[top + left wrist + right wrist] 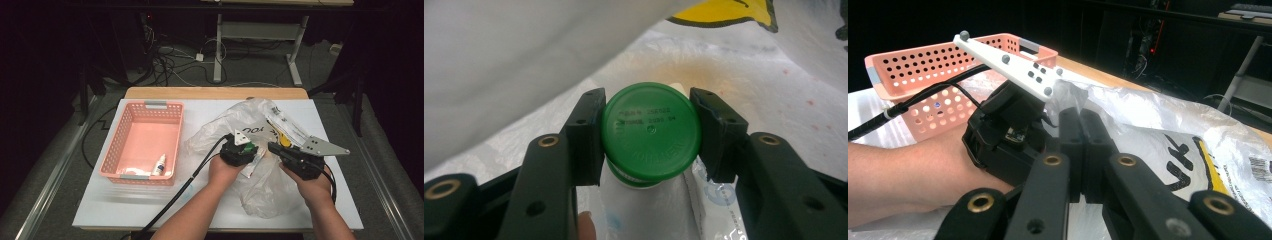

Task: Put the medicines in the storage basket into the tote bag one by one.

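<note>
The left gripper [650, 132] is clamping the green cap [651, 131] of one white bottle [644, 210] inside the plastic bag [260, 190], whose film is draping over it. The right gripper [1080, 125] is pinching a fold of that bag, jaws closed. One pink basket [142, 112] is sitting well to the left on the surface [100, 210], holding one small dropper bottle [159, 164].

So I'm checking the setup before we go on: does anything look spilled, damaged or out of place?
Nothing looks spilled or broken. The left gripper grips a green-capped bottle squarely inside the crumpled bag, whose edge the right gripper pinches. In the basket a small dropper bottle stands upright.
</note>
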